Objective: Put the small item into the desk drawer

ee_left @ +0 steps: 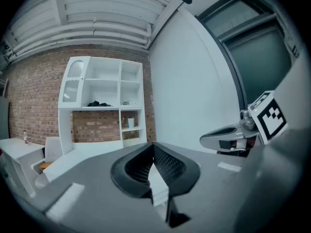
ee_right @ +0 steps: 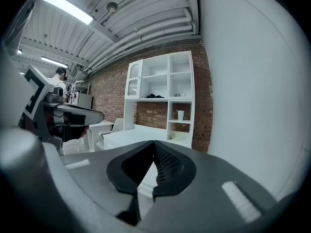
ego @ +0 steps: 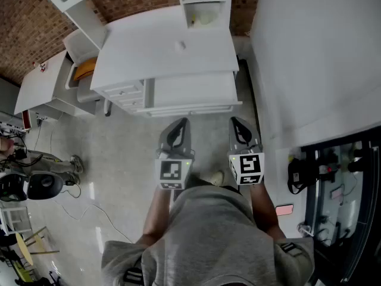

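Observation:
A white desk (ego: 166, 52) with a shelf unit on top stands ahead of me. A small pale item (ego: 181, 45) lies on its top. Small drawers (ego: 122, 93) sit shut at the desk's front left, beside a wide white front panel (ego: 190, 91). My left gripper (ego: 178, 125) and right gripper (ego: 238, 124) hover side by side over the floor, short of the desk and pointing towards it. The left gripper (ee_left: 154, 145) has its tips together with nothing between them. The right gripper (ee_right: 154, 143) is likewise shut and empty.
A white wall (ego: 315, 58) runs close along the right. A chair with an orange seat (ego: 83, 70) and a second white table (ego: 41, 82) stand left of the desk. Cables and a dark helmet-like object (ego: 36, 185) lie on the floor at left. A cup (ee_right: 181, 115) sits on a shelf.

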{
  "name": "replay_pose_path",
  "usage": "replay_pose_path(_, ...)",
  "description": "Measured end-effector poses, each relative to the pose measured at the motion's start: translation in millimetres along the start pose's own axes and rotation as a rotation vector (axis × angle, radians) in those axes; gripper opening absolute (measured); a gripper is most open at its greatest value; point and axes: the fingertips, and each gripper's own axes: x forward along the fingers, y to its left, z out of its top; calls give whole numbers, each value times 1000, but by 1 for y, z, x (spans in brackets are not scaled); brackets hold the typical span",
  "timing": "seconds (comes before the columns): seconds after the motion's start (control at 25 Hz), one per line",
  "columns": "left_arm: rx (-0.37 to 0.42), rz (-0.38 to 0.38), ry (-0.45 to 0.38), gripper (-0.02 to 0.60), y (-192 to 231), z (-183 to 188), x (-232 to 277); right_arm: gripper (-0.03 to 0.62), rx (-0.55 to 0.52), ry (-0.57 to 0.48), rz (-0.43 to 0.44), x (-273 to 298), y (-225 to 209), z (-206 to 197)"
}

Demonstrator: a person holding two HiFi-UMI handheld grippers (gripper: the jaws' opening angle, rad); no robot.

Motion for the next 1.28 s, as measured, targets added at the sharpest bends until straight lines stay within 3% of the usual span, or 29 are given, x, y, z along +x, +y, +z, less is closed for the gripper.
replay_pose_path(0.36,5,-7,-2,12,-19,3,2,3,-7,-13,-7,-16,-17,1)
replay_pose_path(0.64,12,-40,34,12,-24,-1,30,3,2,11,-12,3,-33,-5)
replay_pose_path(0.92,11,-47,32,12,-2,-2,94,3,7,31,-5,60,-61,-6)
replay_pose_path(1.28,-2,-36,46,12,56,10,180,3,-1,56,20,158,-85,20)
